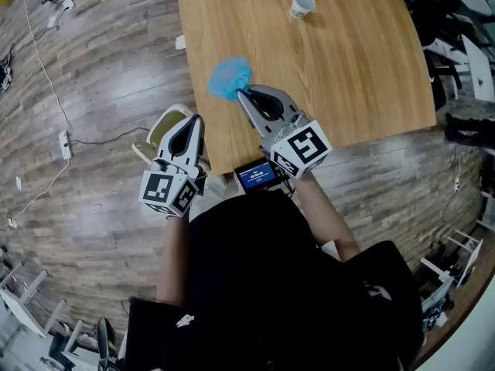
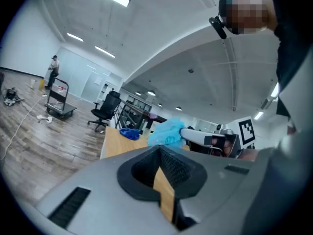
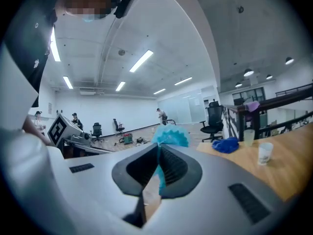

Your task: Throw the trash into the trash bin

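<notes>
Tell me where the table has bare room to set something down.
The table is bare on its right half, from the paper cup to the near edge. The middle, between cup and right gripper, is free too. Crowded: the near left corner, with the blue trash, the left gripper and the bin.

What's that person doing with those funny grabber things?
A person is clearing up trash. The right gripper is shut on a fluffy light-blue wad of trash, held above the near edge of the wooden table. The left gripper is shut and empty, by a pale bin on the floor. The wad isn't in the bin yet.
</notes>
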`<state>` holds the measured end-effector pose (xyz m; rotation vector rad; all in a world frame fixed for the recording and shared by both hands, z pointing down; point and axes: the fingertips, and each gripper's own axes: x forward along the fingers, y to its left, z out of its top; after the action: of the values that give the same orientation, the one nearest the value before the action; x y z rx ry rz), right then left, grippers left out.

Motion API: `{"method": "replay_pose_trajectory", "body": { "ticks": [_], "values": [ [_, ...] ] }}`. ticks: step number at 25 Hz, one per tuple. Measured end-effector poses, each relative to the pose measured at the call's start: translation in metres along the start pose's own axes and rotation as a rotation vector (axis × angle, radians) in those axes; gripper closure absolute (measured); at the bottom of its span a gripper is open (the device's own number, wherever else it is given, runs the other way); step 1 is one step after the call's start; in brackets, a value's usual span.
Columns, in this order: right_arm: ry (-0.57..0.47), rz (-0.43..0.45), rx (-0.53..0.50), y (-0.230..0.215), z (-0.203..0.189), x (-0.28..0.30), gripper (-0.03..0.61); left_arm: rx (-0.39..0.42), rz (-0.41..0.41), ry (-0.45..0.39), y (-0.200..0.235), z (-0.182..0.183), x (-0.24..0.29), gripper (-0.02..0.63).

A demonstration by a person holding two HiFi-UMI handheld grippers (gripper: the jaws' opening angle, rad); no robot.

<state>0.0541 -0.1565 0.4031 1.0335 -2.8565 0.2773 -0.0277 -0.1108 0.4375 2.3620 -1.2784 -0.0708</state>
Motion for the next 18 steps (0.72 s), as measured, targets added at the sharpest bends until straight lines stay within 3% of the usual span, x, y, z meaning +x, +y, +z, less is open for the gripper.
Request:
{"method": "replay_pose_trajectory", "body": {
  "ticks": [6,10,14,18],
  "values": [
    [0.134,0.183,0.106,0.068,-0.065,0.074,0.577,-0.112,0.227,-0.041,0.082,-0.03,-0.085,0.615],
    [0.221,0.252,0.226,0.101,-0.124,0.123,0.577,-0.156,0.323,-0.068,0.126,-0.05,-0.125,0.615],
    [0.316,0.279,0.322,0.138,-0.179,0.173,0.577,-0.192,0.391,-0.049,0.16,-0.072,-0.158,0.615],
    [0.442,0.192,0.302,0.146,-0.253,0.205,0.577,-0.23,0.422,-0.053,0.169,-0.095,-0.182,0.615]
  ]
}}
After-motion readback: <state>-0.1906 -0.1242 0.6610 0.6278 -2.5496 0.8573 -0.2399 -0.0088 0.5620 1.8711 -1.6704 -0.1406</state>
